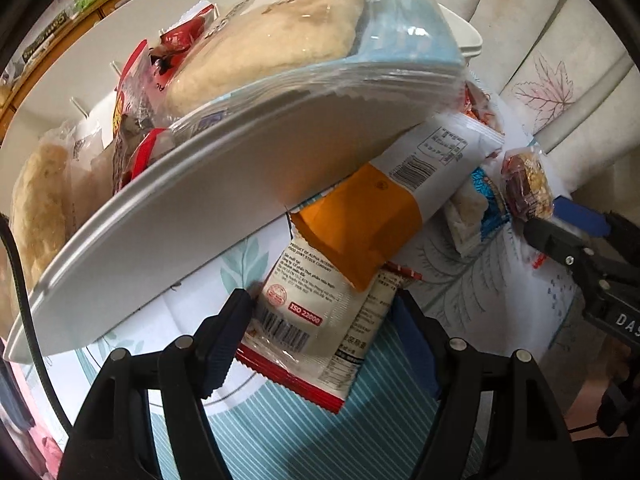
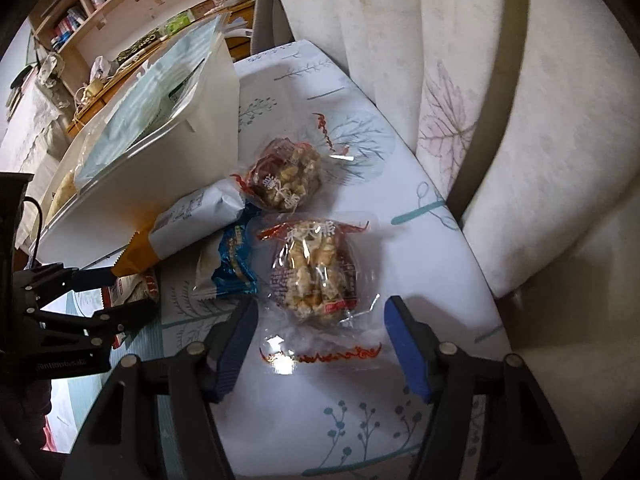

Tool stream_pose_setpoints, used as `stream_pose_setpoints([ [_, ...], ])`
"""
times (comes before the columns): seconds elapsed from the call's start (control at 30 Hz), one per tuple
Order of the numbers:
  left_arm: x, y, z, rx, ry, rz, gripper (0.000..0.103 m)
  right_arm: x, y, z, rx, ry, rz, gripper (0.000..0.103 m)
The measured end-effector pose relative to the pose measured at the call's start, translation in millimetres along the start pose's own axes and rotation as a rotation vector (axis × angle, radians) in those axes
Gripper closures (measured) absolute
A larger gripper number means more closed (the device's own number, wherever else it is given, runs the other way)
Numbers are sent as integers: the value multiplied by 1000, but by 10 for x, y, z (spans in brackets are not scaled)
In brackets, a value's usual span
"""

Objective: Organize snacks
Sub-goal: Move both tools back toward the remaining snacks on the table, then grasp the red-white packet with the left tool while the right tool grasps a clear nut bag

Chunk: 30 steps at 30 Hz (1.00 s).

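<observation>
A white bin [image 1: 192,216] full of wrapped snacks stands on the table; it also shows in the right wrist view [image 2: 168,168]. My left gripper [image 1: 324,312] is open around a white and red packet [image 1: 304,324] that lies flat beside the bin, under an orange and white packet [image 1: 372,212]. My right gripper [image 2: 318,320] is open around a clear nut snack pack [image 2: 312,272] on the tablecloth. A second nut pack [image 2: 286,180] lies beyond it, and a blue packet [image 2: 234,264] lies to its left.
A patterned tablecloth [image 2: 400,240] covers the table. A cream cushioned chair back [image 2: 540,120] stands close on the right. Wooden shelves [image 2: 120,8] with books are in the background. The left gripper shows at the left edge of the right wrist view [image 2: 100,292].
</observation>
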State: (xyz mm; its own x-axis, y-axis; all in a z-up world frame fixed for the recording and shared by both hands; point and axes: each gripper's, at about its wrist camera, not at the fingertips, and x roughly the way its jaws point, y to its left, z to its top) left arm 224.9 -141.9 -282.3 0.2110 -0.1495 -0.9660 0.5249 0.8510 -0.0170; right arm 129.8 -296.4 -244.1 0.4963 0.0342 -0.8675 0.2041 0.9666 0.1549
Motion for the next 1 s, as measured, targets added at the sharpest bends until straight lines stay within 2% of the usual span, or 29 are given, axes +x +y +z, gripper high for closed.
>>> stream_pose_setpoints([
  [0.13,14,-18,-3,-6,-24,3,32,5,40,27,-48,-7,5,39],
  [0.23,13,-21,-80,0,-51,20,38,8,51,23,-60,-1,16,40],
  [0.47,-64,13,-201,-29,-79,-5,51,-46,60,4,-57,6,23,45],
  [0.6,-91,56,-314,-31,-76,-20,54,-95,92,-28,-56,19,32,49],
  [0.63,-100,60,-347,-32,-74,-24,55,-99,100,-39,-55,22,33,66],
  [0.67,-88,75,-411,-35,-69,-29,55,-114,117,-54,-54,23,53,69],
  [0.73,-111,112,-549,-49,-60,-44,55,-130,159,-76,-41,44,65,100],
  [0.87,-184,169,-746,-74,-42,-75,55,-156,249,-135,-27,64,73,102],
  [1.0,-306,216,-952,-73,-43,-96,55,-228,344,-175,-28,44,78,102],
])
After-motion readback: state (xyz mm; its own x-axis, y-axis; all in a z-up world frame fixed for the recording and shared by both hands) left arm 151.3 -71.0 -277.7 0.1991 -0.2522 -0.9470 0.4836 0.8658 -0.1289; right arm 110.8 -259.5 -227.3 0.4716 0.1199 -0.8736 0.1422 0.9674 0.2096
